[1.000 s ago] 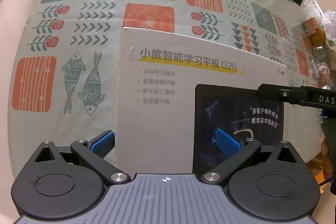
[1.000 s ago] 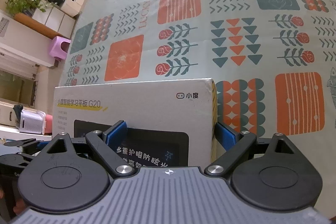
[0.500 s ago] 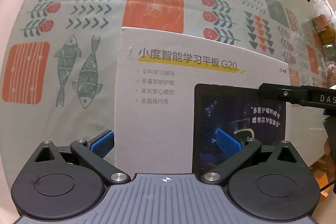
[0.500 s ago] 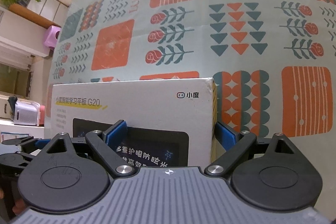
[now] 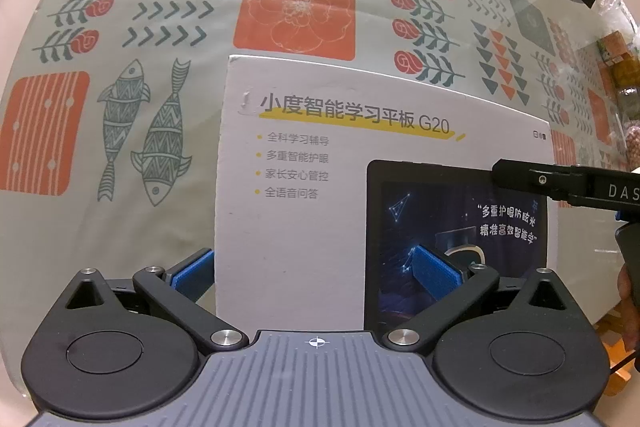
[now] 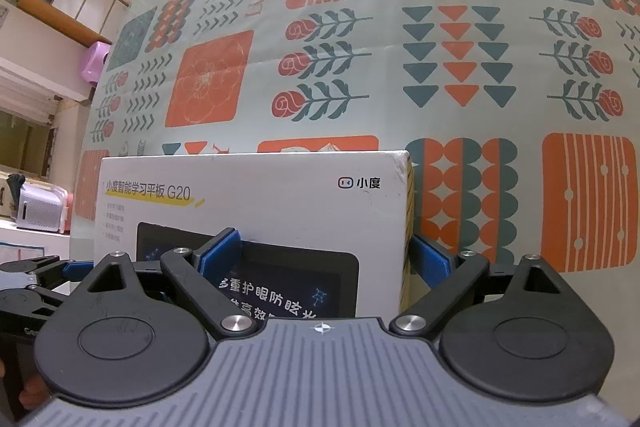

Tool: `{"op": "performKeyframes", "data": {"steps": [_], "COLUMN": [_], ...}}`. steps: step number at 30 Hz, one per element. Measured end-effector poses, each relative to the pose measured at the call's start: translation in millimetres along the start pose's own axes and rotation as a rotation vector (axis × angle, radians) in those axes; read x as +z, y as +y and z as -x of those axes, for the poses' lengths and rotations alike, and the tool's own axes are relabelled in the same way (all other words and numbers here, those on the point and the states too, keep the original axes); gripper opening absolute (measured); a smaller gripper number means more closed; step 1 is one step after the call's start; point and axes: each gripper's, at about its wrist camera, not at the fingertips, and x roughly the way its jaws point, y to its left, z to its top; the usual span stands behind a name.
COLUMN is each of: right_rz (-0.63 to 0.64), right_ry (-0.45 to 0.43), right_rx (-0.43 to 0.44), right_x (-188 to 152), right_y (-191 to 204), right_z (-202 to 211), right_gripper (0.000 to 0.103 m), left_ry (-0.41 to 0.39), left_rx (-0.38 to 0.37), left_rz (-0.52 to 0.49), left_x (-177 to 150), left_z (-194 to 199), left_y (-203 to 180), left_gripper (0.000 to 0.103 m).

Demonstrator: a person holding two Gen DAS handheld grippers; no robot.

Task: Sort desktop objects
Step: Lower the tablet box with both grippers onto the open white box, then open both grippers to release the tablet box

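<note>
Patterned tablecloth [image 5: 160, 107] under tablet box [image 5: 304, 227]

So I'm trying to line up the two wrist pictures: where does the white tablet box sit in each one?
Left wrist: the white tablet box fills the centre and lower right, its left edge between the left gripper fingers.
Right wrist: the box lies lower centre-left, its right edge between the right gripper fingers.
Shared landmark: the yellow-underlined G20 title printed on the box.
</note>
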Motion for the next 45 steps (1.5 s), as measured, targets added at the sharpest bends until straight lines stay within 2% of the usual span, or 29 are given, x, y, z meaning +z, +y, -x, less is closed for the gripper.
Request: {"op": "performKeyframes", "data": {"steps": [9, 15, 18, 22, 31, 35, 38, 45], "right_rz": [-0.001, -0.042, -0.055, -0.058, -0.065, -0.090, -0.110, -0.112], "right_ry": [-0.029, -0.039, -0.095, -0.189, -0.398, -0.419, -0.464, -0.557], "right_rx": [0.002, -0.013, -0.037, -0.028, -0.009, -0.006, -0.018, -0.071], "right_x": [-4, -4, -14, -45, -116, -144, -165, -211], "right_y": [-2, -1, 9, 25, 61, 70, 78, 98], "right_z": [1, 6, 18, 41, 91, 97, 106, 134], "right_gripper": [0.103, 0.103, 0.103, 0.103, 0.103, 0.103, 0.103, 0.103], "left_ry": [-0.031, -0.130, -0.180, -0.245, -0.330, -0.322, -0.323, -0.357], "left_rx": [-0.001, 0.024, 0.036, 0.052, 0.065, 0.069, 0.080, 0.110], "left_rz": [0.004, -0.032, -0.049, -0.071, -0.032, -0.026, -0.043, -0.167], "left_x": [-4, -22, -31, -44, -87, -105, -116, -148], "left_z": [1, 26, 39, 57, 105, 111, 114, 134], "left_y": [0, -9, -13, -19, -11, -6, -7, -24], "left_gripper": [0.103, 0.102, 0.102, 0.103, 0.103, 0.103, 0.103, 0.103]}}
